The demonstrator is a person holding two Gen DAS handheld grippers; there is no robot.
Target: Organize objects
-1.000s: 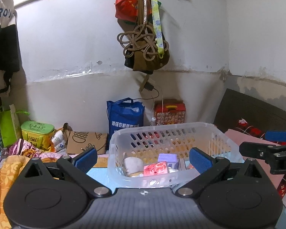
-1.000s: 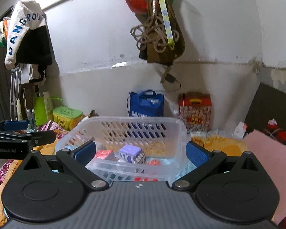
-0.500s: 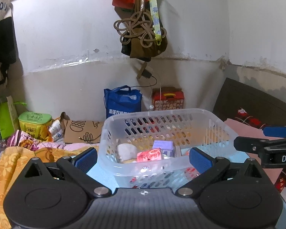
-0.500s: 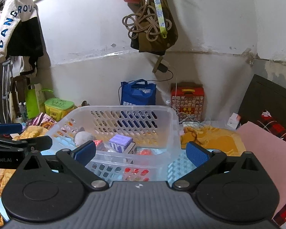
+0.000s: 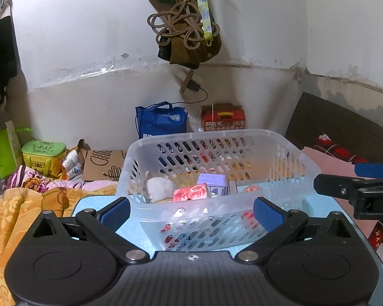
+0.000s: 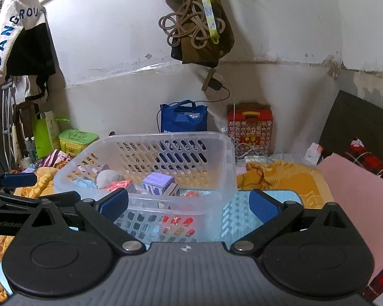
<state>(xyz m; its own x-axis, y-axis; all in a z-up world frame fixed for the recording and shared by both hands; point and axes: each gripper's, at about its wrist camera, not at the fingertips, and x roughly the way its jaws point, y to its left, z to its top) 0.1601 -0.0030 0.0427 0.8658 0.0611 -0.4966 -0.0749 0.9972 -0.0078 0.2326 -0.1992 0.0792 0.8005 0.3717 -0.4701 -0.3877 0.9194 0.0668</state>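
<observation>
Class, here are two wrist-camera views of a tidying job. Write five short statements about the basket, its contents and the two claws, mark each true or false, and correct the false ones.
1. The clear plastic basket holds several small things, among them a purple box. True.
2. The left claw is shut on the basket's rim. False: its jaws stand wide apart, holding nothing.
3. A blue bag stands against the wall behind the basket. True.
4. The basket is upside down. False: it sits upright, open side up.
5. The right claw holds the purple box. False: the claw is open and empty; the box lies in the basket.
</observation>
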